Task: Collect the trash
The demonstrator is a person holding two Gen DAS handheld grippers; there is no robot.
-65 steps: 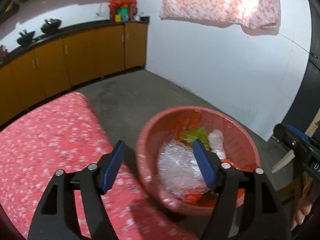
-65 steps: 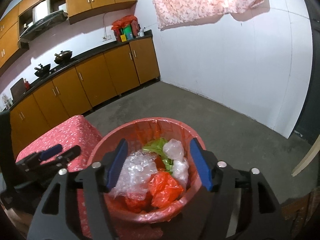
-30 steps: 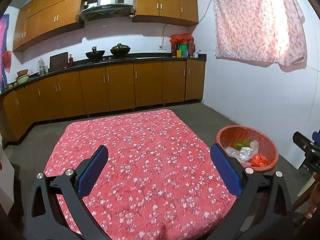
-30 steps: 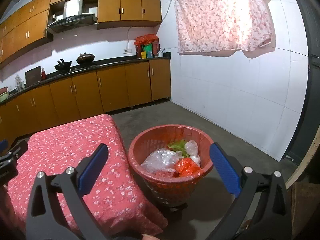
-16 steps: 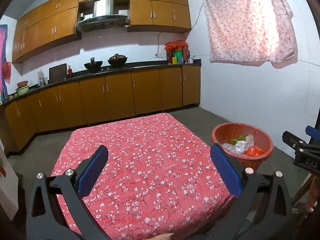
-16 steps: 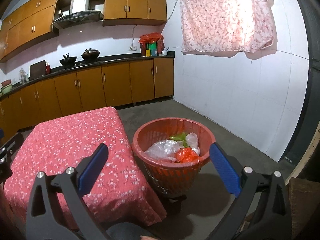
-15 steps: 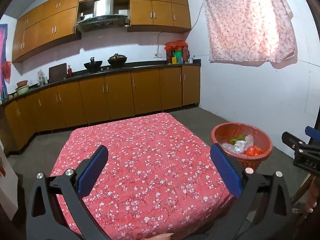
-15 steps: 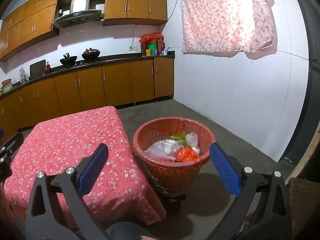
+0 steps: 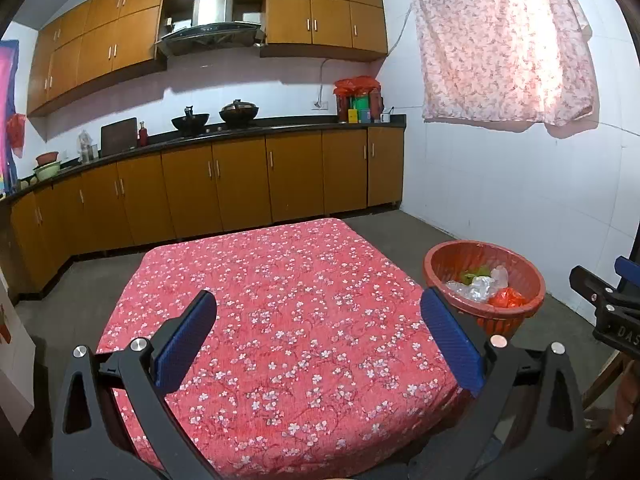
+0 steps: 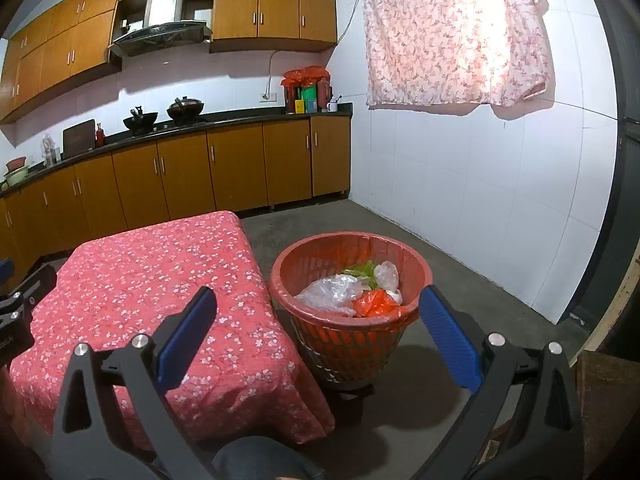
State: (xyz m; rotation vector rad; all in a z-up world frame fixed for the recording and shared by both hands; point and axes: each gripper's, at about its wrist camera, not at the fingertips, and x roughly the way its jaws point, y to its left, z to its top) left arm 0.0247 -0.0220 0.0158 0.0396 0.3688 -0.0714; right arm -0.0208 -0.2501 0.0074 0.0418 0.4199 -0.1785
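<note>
**Both grippers empty, trash in basket**

The left gripper (image 9: pixel 318 338) gapes wide above the floral tablecloth (image 9: pixel 280 300), holding nothing. Trash (image 10: pixel 354 290) fills the red basket (image 10: pixel 416 276). The right gripper (image 10: pixel 316 334), equally spread and empty, could topple the basket if swung low.

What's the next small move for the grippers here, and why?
Probably none beyond holding both back in a rest pose: the task looks done. The left gripper and right gripper are both open and hold nothing, no loose trash shows on the red floral tablecloth, and the plastic bags already lie inside the red basket.
</note>
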